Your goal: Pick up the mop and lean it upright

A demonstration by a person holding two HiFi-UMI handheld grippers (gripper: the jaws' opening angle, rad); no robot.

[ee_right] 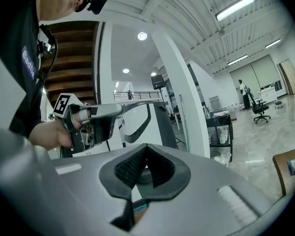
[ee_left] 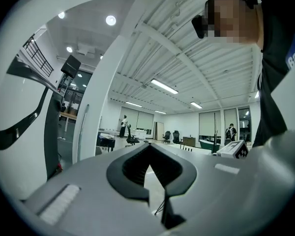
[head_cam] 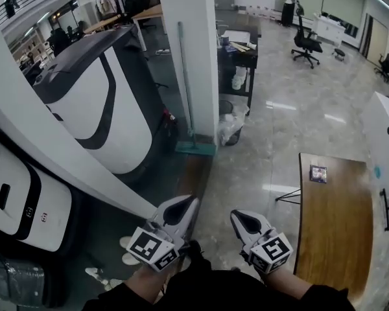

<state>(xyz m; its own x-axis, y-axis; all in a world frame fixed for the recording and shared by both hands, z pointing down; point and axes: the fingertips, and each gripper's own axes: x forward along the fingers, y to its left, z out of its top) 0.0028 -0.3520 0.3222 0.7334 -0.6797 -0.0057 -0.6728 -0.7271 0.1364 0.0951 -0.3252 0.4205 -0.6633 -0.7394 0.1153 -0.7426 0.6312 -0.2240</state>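
Long grey-handled mop with teal head [head_cam: 195, 148] stands upright against the white pillar [head_cam: 196, 50], head on the grey floor [head_cam: 279, 141] at the pillar's foot. Left tongs [head_cam: 192, 203] and right tongs [head_cam: 237, 216] are both pinched together, empty, well apart from it.

Left gripper [head_cam: 193, 201], right gripper [head_cam: 236, 215]: grey, fitted with black ribbed pads [ee_right: 129, 168]. Marker cube [head_cam: 153, 248] on each: white, black squares. Sleeves [head_cam: 133, 298]: black, lower frame. Head camera [ee_right: 97, 1]: black, upper left.

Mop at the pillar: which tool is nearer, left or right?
Left. In the head view the left tool is almost straight below the mop; the right tool is further right.
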